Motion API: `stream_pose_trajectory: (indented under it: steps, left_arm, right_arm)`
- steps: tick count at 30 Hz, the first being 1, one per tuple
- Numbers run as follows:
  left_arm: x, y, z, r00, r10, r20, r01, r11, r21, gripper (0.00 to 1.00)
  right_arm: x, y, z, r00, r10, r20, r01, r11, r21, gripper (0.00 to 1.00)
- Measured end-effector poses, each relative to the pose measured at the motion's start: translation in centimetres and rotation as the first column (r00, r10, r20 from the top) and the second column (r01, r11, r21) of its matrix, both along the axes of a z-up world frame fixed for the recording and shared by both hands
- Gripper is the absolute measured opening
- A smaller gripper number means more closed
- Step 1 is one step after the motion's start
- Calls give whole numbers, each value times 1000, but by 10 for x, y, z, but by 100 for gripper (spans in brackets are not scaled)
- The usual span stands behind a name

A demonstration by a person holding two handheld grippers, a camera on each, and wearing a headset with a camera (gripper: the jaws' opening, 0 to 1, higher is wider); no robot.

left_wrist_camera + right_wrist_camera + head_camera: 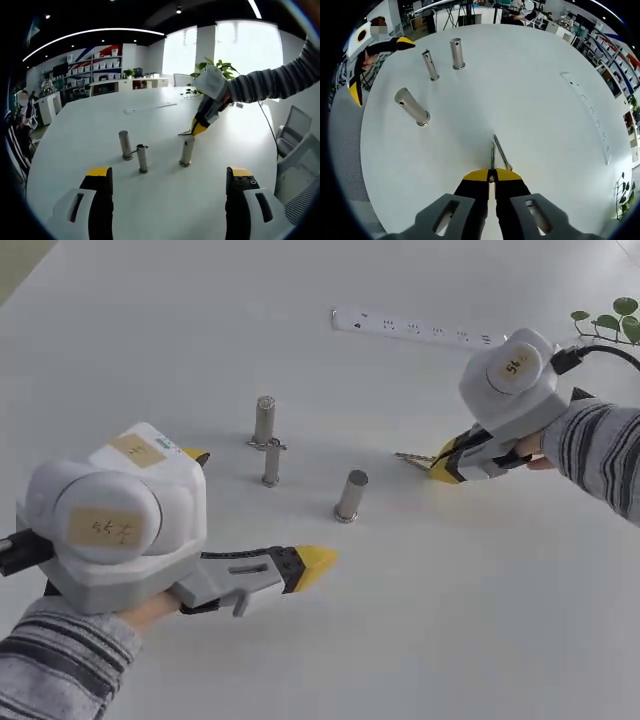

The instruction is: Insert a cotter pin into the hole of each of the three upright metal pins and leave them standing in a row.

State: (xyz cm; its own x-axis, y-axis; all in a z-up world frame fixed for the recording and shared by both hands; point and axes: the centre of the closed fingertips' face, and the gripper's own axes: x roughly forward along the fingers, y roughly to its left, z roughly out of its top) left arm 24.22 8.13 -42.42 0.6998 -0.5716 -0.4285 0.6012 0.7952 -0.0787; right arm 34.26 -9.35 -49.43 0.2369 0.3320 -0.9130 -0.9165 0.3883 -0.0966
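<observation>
The right gripper (492, 175) has its jaws clamped on a cotter pin (496, 147), whose legs run straight out along the jaws, level over the bench (450, 620). The nearest upright metal pin (412, 106), its hole apparently still empty, stands ahead and to their left. The left gripper (169, 172) hovers with jaws apart and empty, nearer the other two pins (264, 420) (271, 462).

The cotter pin (502, 152) has its near end hidden inside the right claw (491, 174).

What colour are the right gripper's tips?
Yellow tips on the right gripper, clearest in the right gripper view.
</observation>
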Motion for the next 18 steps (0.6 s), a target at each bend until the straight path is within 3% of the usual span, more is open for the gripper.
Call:
stream_pose_trajectory:
  steps: [9,18]
  left_arm:
    - [-4,-4,2,1000,-17,-11,17,1000,-16,89]
    - [-8,-14,11,999,-53,1,53,998,-45,79]
  right_arm:
    - [-6,1,3,999,11,37,-11,1000,15,0]
    - [-21,9,23,995,12,103,-18,998,57,0]
